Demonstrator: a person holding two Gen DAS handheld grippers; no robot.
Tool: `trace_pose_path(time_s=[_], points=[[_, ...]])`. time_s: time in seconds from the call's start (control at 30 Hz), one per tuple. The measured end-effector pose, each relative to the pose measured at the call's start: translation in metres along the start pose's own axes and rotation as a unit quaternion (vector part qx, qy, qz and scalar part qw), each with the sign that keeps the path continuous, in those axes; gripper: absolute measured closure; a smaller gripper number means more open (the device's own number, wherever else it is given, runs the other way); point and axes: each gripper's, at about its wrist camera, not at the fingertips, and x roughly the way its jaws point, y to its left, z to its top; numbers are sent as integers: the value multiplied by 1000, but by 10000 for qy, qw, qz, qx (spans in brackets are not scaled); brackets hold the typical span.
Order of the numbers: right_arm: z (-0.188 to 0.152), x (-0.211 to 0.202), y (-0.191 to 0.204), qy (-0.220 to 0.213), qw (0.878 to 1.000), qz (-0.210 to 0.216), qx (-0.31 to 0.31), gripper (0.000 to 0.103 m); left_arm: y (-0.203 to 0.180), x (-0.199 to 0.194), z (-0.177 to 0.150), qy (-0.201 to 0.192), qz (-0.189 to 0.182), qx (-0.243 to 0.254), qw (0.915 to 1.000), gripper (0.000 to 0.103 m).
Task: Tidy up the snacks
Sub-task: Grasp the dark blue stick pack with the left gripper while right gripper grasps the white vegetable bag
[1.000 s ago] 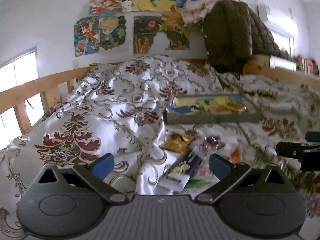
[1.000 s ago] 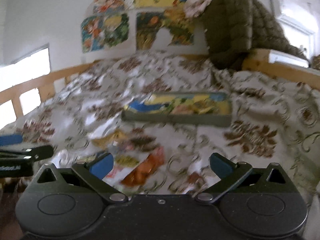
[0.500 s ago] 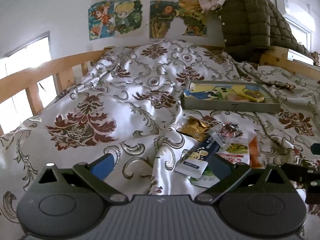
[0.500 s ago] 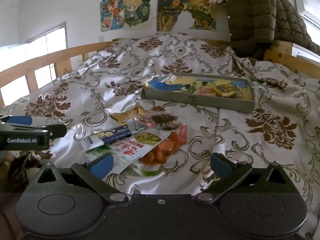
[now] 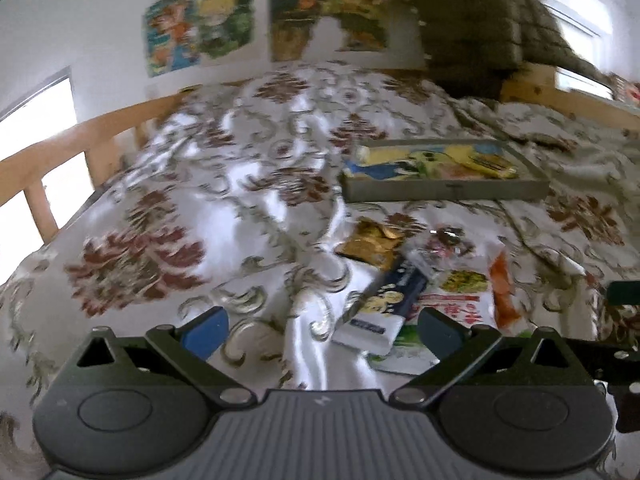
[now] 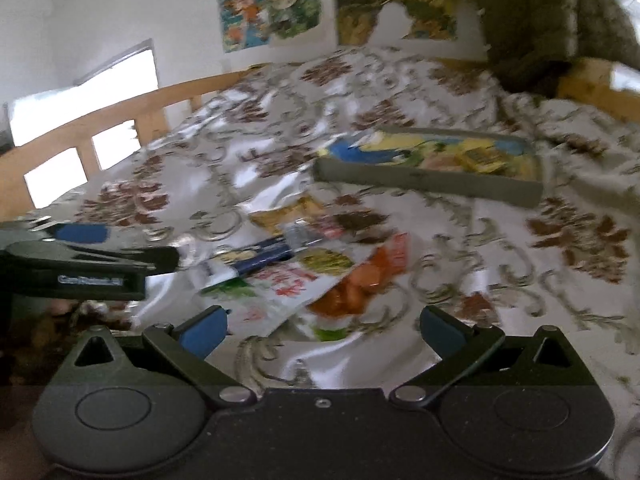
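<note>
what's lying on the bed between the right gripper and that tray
A loose pile of snack packets lies on the bedspread between the right gripper and the tray. Beyond the pile there is bare bedspread up to the tray. The right wrist view shows it.

A home bedroom: a floral quilt is covering a bed with a wooden rail, cartoon posters are hanging on the wall, and a jacket is draping nearby.

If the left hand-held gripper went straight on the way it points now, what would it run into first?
Probably the patterned bedspread just ahead of the open left hand-held gripper. The dark blue snack packet lies slightly right of that line, near the right finger. The frame is blurred and depth unclear, so it might be clipped.
</note>
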Motion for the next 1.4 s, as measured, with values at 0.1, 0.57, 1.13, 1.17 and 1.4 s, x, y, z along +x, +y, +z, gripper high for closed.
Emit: trace_pose_path(time_s=[0.1, 0.57, 1.13, 1.17, 1.4], points=[[5, 9, -4, 190, 9991, 383, -40, 1, -2, 10, 8, -8, -431, 325, 9985, 0], [17, 60, -19, 897, 9851, 1464, 77, 11, -8, 102, 49, 988, -1886, 878, 9731, 2], [24, 88, -31, 1034, 9737, 1903, 703, 52, -6, 149, 66, 2185, -2310, 566, 9464, 42], [24, 87, -31, 1004, 9736, 1920, 720, 54, -8, 151, 66, 2235, -2270, 612, 9459, 43], [29, 89, -25, 834, 9730, 2038, 691, 57, -9, 163, 75, 2491, -2152, 589, 9424, 62]])
